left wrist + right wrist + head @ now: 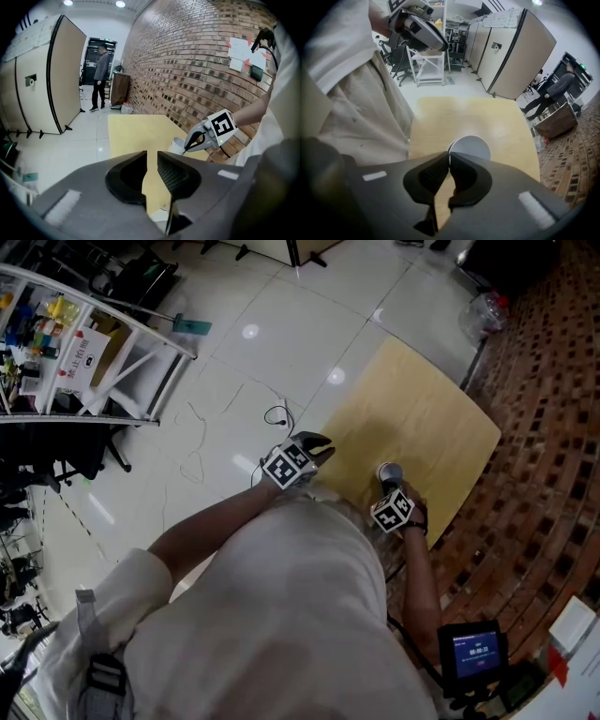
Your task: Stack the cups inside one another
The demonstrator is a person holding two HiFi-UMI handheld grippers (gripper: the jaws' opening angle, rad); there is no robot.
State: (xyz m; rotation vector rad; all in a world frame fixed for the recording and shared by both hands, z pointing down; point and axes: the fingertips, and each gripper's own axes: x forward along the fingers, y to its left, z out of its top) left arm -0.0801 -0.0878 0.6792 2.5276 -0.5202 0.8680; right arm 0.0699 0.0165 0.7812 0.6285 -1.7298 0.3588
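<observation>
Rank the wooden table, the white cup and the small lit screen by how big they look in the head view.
1. wooden table, largest by far
2. small lit screen, though it seems nearer the camera
3. white cup, smallest

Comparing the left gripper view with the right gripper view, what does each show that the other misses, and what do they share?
Left gripper view only: the brick wall with papers on it, and the right gripper from outside, shut on the rim of the white cup. Right gripper view only: the white shelving rack, and the left gripper from outside, nothing in its jaws. Both: the yellow table, the cup, the beige partition panels and a person standing far off.
</observation>
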